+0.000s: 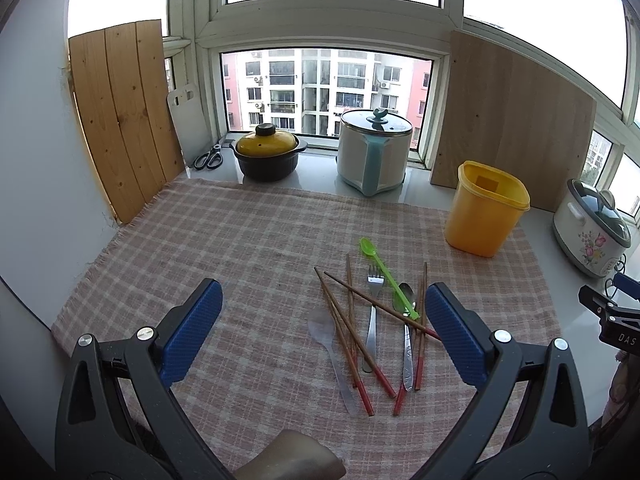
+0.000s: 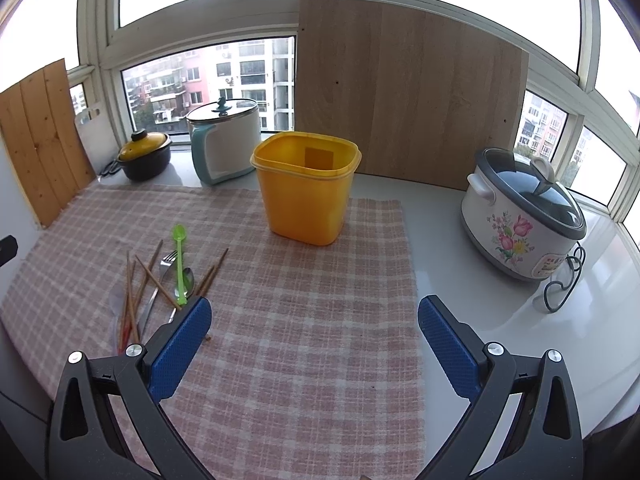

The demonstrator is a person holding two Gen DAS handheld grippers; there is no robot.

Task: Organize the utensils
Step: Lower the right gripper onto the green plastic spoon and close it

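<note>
Both grippers' fingers spread, holding nothing; crossed chopsticks (image 1: 352,320) at lower centre could scatter if one is pulled

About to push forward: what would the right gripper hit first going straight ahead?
Likely the yellow bin, standing just left of the right gripper line; only bare cloth lies before it. Depth is unclear.

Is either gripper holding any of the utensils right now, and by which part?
Nothing is held. The left gripper and right gripper are both open and empty; the utensils lie loose on the cloth.
</note>
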